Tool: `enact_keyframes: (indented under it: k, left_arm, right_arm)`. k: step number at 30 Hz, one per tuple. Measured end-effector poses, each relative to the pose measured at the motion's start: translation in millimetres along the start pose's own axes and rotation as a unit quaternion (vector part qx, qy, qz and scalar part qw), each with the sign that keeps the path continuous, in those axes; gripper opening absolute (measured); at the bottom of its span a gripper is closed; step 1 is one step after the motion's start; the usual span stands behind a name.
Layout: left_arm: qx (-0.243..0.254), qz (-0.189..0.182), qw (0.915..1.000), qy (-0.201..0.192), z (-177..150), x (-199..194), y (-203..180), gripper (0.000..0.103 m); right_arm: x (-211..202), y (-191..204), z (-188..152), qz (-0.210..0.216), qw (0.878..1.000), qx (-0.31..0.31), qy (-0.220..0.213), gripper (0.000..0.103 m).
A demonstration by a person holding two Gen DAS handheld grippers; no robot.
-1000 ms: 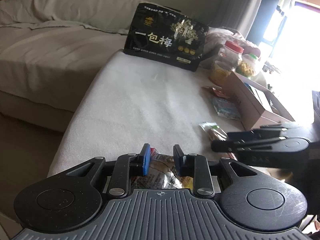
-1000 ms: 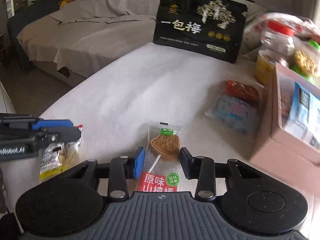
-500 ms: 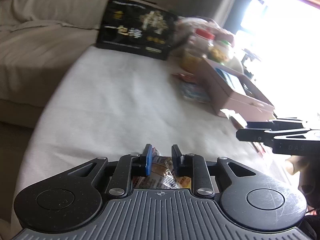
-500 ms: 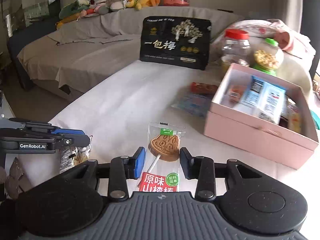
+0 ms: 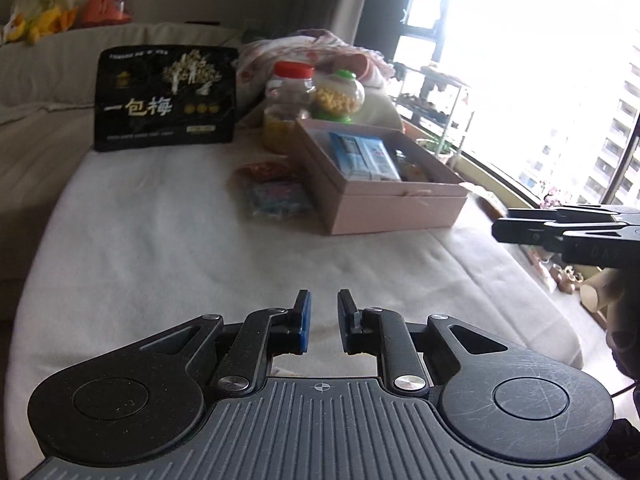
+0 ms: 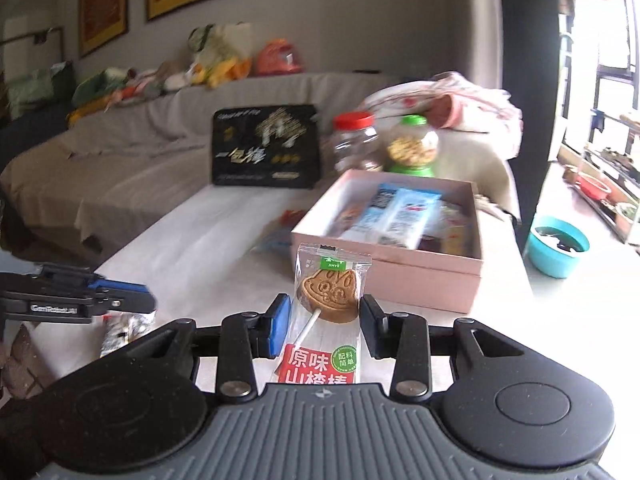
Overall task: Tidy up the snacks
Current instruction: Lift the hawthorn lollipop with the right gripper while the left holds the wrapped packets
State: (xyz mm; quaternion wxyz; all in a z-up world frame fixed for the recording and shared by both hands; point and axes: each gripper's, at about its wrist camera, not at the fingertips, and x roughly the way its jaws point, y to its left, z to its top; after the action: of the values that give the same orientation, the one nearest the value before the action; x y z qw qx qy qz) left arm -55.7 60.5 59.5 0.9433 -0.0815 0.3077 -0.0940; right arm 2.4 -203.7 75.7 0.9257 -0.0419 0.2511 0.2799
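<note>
My right gripper [image 6: 325,322] is shut on a wrapped hawthorn lollipop [image 6: 329,292] and holds it up in front of the open pink box [image 6: 400,268], which holds several snack packets. My left gripper [image 5: 322,316] shows no packet between its narrowly parted fingers in its own view. In the right wrist view it [image 6: 132,300] hangs at the left with a clear snack packet [image 6: 124,330] under its tips; whether it grips the packet I cannot tell. The pink box [image 5: 384,204] also shows in the left wrist view.
A black plum bag [image 5: 166,98] stands at the table's far end. Two lidded jars [image 5: 290,98] stand behind the box. Loose packets [image 5: 276,194] lie left of the box. A blue bowl [image 6: 556,246] sits on the floor at right. A sofa runs along the left.
Both grippers have risen and swung right toward the pink box. The lollipop is lifted off the cloth. The packet no longer shows between the left fingers in the left wrist view.
</note>
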Motion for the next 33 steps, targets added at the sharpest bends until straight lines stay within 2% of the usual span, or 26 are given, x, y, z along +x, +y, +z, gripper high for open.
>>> enact_keyframes:
  k: [3,6,8,12,15,16,18,20,24,26,29,31,33]
  left_arm:
    - [-0.023,0.012,0.9996,-0.008,0,-19,13,0.019]
    - [-0.088,0.023,0.9957,0.018,-11,-30,44,0.019]
    - [-0.135,0.018,0.9898,0.04,-25,-34,61,0.019]
    - [-0.193,0.002,0.9793,0.062,-47,-31,77,0.019]
    - [-0.202,0.03,0.9773,0.056,-44,-21,81,0.02]
    - [-0.198,0.039,0.9779,0.053,-42,-16,83,0.022]
    - [-0.185,0.051,0.9801,0.051,-35,-6,83,0.032]
    - [-0.154,0.066,0.9845,0.051,-28,4,77,0.041]
    - [-0.097,0.077,0.9913,0.044,-18,17,61,0.042]
    - [-0.055,0.087,0.9939,0.04,-17,22,52,0.042]
    - [-0.017,0.092,0.9949,0.039,-17,26,41,0.041]
    - [-0.001,0.084,0.9956,0.042,-18,27,36,0.041]
    - [0.011,0.06,0.9962,0.061,-21,32,31,0.041]
  right_arm:
    - [7,-4,-6,-0.004,1.0,0.009,0.005,0.038]
    - [32,5,-10,0.009,1.0,0.008,0.026,0.038]
    - [55,16,-11,0.022,0.999,0.001,0.043,0.038]
    - [95,45,-8,0.05,0.996,-0.018,0.078,0.045]
    - [112,63,-10,0.05,0.994,-0.044,0.087,0.054]
    - [116,67,-11,0.046,0.994,-0.051,0.088,0.056]
    - [124,72,-13,0.04,0.993,-0.058,0.096,0.062]
    - [133,74,-16,0.033,0.991,-0.059,0.111,0.063]
    - [139,76,-21,0.008,0.992,-0.06,0.109,0.077]
    - [139,74,-23,0.004,0.993,-0.052,0.105,0.079]
    - [139,71,-26,-0.003,0.994,-0.036,0.1,0.085]
    - [138,69,-27,-0.002,0.995,-0.032,0.097,0.085]
    - [140,68,-27,-0.003,0.995,-0.032,0.095,0.085]
